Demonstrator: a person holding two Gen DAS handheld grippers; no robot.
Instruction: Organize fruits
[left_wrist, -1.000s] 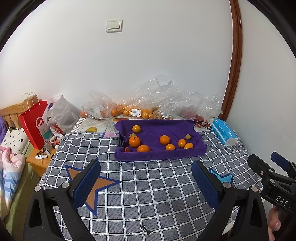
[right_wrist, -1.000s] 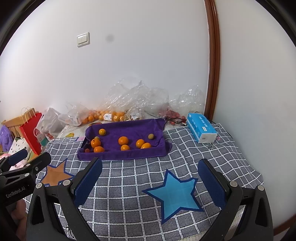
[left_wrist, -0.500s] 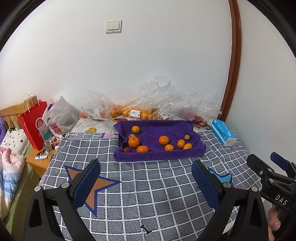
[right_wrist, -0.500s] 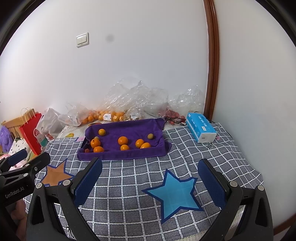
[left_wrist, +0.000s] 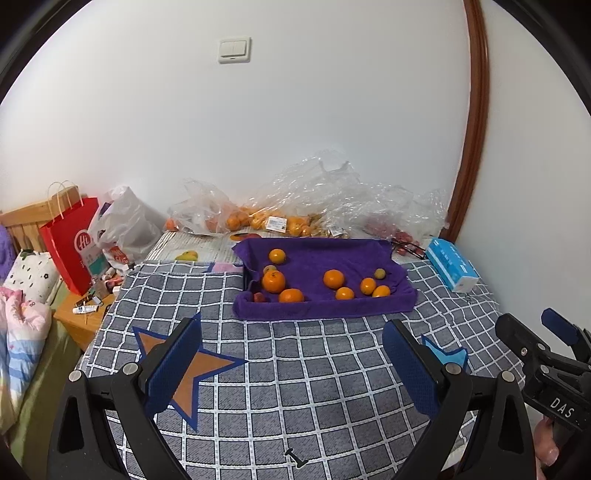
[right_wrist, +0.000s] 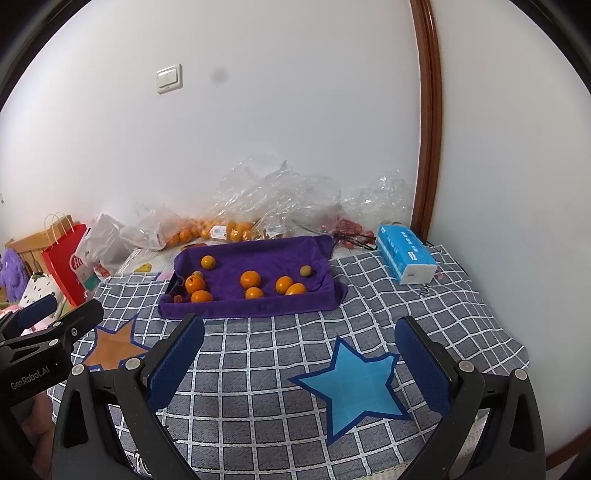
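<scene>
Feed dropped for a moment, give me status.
Left gripper open, empty; right gripper open, empty. Orange fruits loose on purple towel-lined tray. Checked cloth between, nothing blocking.

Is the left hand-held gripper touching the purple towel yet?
Apart. In the left wrist view, the left hand-held gripper hangs open, with bare checked blanket between its fingertips and the purple towel.
</scene>
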